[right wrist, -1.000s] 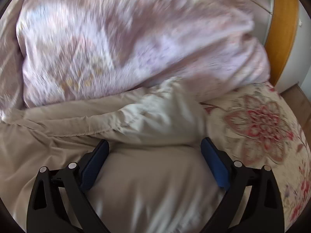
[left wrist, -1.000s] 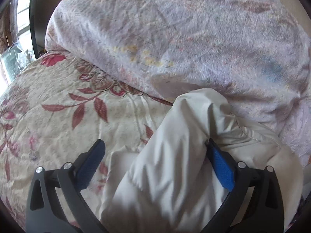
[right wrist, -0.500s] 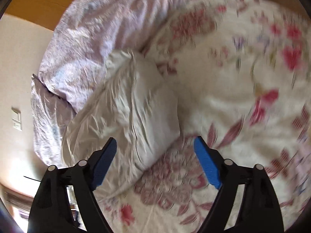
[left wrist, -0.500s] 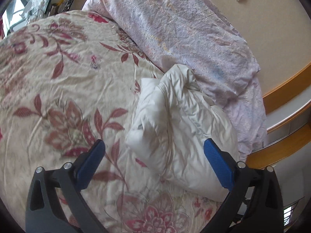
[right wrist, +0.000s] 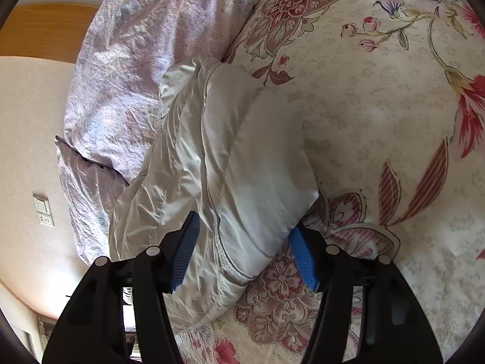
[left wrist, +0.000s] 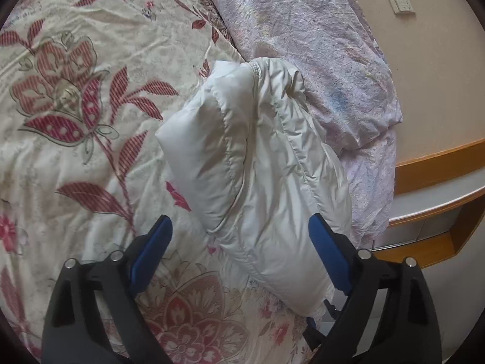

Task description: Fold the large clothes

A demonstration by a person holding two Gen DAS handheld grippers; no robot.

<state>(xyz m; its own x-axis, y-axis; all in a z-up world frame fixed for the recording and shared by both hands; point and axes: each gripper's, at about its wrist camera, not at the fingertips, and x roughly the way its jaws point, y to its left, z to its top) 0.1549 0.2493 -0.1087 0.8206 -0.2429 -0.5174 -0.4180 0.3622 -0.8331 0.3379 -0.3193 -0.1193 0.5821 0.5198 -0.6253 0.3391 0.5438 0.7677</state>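
Both your grippers have just been closing around the jacket [left wrist: 257, 163] beside the quilt [left wrist: 318, 45]: left gripper [left wrist: 239, 254] not yet gripping, right gripper [right wrist: 242, 251] nearly pinching it (next fold starting).

In the left wrist view, the floral bedspread [left wrist: 75, 157] lies bare across the left half, room for a hand to pass. The white puffer jacket [left wrist: 257, 163] fills the centre, hemmed at upper right by the lilac duvet [left wrist: 318, 45], with the wooden bedside shelf [left wrist: 439, 163] blocking the right edge.
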